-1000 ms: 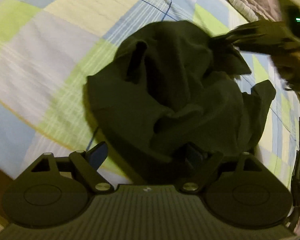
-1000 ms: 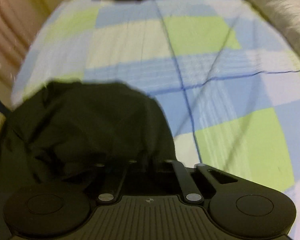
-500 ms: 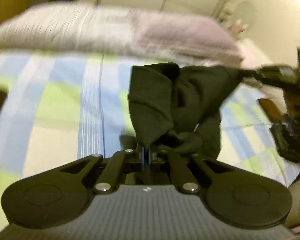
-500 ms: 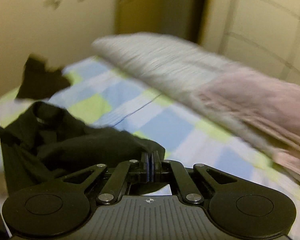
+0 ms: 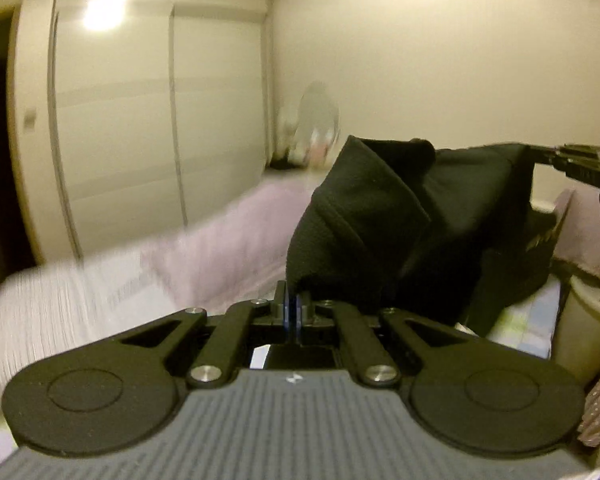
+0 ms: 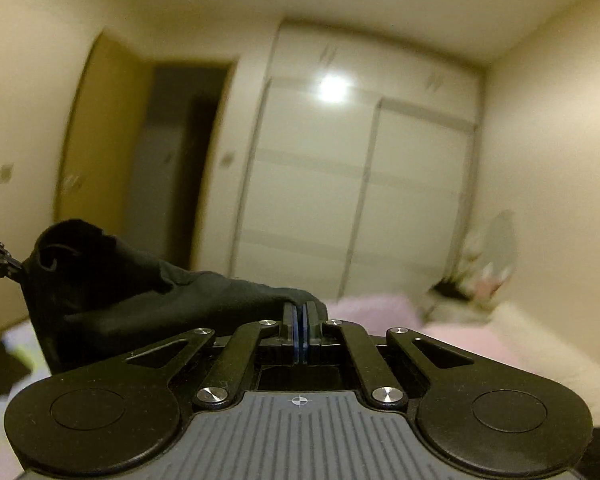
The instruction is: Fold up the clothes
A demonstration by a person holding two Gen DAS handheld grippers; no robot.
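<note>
Above the bed, up in the air between the two tools: a dark, near-black soft fabric garment (image 5: 384, 232), stretched and sagging in folds. Pinched at one edge by the left gripper (image 5: 291, 305), jaws pressed together on the cloth, blue pads barely showing. Pinched at another edge by the right gripper (image 6: 300, 322), jaws likewise pressed tight with fabric caught between them. From the left wrist view, the right tool visible at the far right, gripping the garment's upper corner; from the right wrist view, the left tool just showing at the left margin, touching the cloth's far end. A folded hem or cuff band running diagonally across the hanging cloth in the left view.

Behind, blurred: a pale pink and white folded quilt (image 5: 148, 256) lying along the bed, and a tall white sliding-door wardrobe (image 5: 140, 128) with a bright light reflection on it. Left of the wardrobe in the right wrist view, an open dark doorway (image 6: 176, 160) with a yellowish wooden door. Near the lower left corner of that view, a patch of the checked blue and green bedsheet (image 6: 20, 344), and a second dark cloth heap (image 6: 0, 372), too blurred to identify.
</note>
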